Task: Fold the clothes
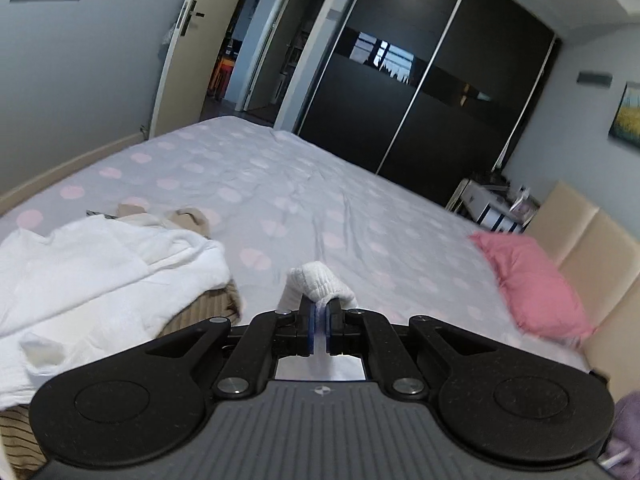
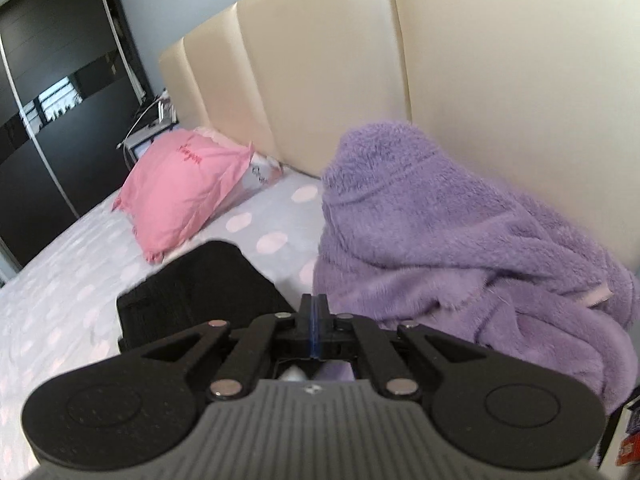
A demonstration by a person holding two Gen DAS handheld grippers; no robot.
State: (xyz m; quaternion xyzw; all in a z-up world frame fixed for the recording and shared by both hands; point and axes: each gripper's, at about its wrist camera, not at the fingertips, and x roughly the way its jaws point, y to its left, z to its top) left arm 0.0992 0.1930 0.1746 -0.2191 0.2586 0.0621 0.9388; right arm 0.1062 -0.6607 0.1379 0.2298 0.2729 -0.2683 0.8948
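The left gripper [image 1: 319, 312] is clenched on a fold of white cloth [image 1: 320, 282], which bunches up over the fingertips and hangs below the jaws, lifted clear of the bed sheet [image 1: 280, 184]. The right gripper [image 2: 315, 308] has its jaws pressed together; whether any cloth is caught between the pads cannot be told, though something pale shows under the fingers [image 2: 307, 312].

Left of the left gripper lies a heap of white clothes [image 1: 100, 264] over a striped brown garment [image 1: 200, 312], with beige pieces [image 1: 188, 216] behind it. The sheet is pale grey with pink dots. A pink pillow [image 1: 532, 280] sits to the right by the cream headboard [image 1: 592, 248]. Beyond the bed stand a dark sliding wardrobe [image 1: 420, 92] and an open door [image 1: 184, 44].

In the right wrist view a fluffy purple blanket [image 2: 440, 232] is piled against the headboard just beyond the gripper, and a black object [image 2: 200, 284] lies to the left of the jaws
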